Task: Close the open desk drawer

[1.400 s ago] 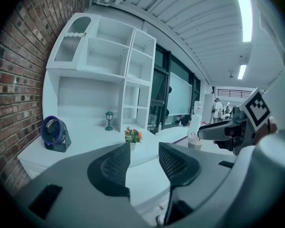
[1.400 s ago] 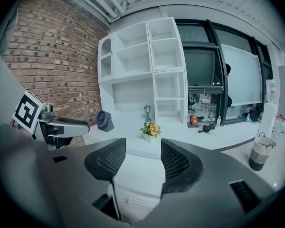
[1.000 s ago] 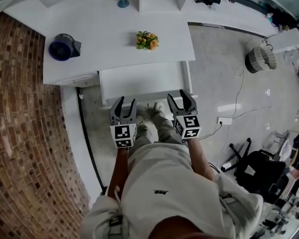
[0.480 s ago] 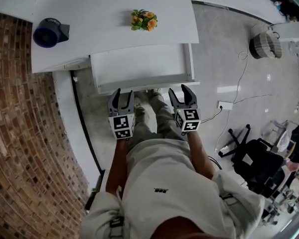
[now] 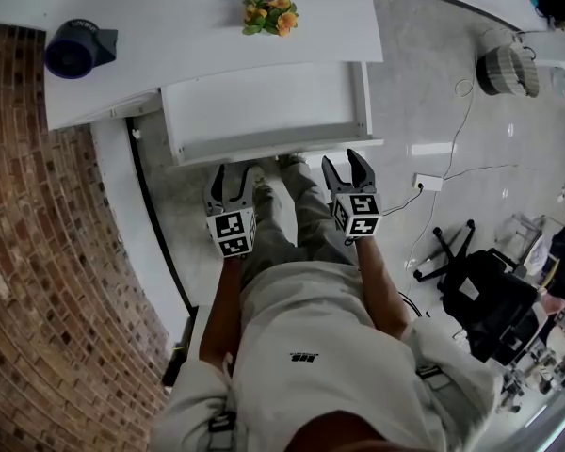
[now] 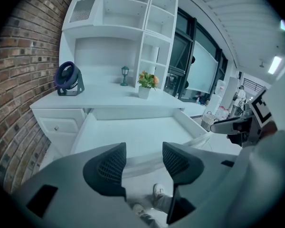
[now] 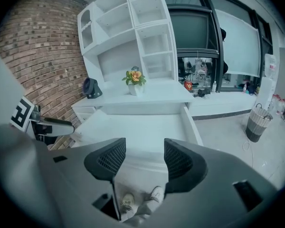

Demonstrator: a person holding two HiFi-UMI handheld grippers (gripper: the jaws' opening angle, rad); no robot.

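The white desk drawer [image 5: 264,111] is pulled out from under the desk top [image 5: 217,36], and its front edge [image 5: 273,151] faces me. My left gripper [image 5: 233,172] hovers just short of the left part of that edge. Its jaws have just been opening and nothing is between them. My right gripper [image 5: 344,161] is open and empty just before the right part of the edge. In the left gripper view the drawer [image 6: 133,132] lies beyond the left gripper [image 6: 143,152]. The right gripper view shows the drawer [image 7: 142,125] past the right gripper [image 7: 143,150].
A dark blue fan [image 5: 75,47] and a pot of orange flowers [image 5: 270,12] stand on the desk. A brick wall [image 5: 38,252] runs along the left. My legs and shoes [image 5: 297,205] are below the drawer. A basket [image 5: 508,69], a power strip [image 5: 428,183] and a chair [image 5: 480,299] sit at the right.
Both grippers have sunk and closed in on the drawer's front edge, which now lies just past their tips. The left jaws stand wider apart than before.
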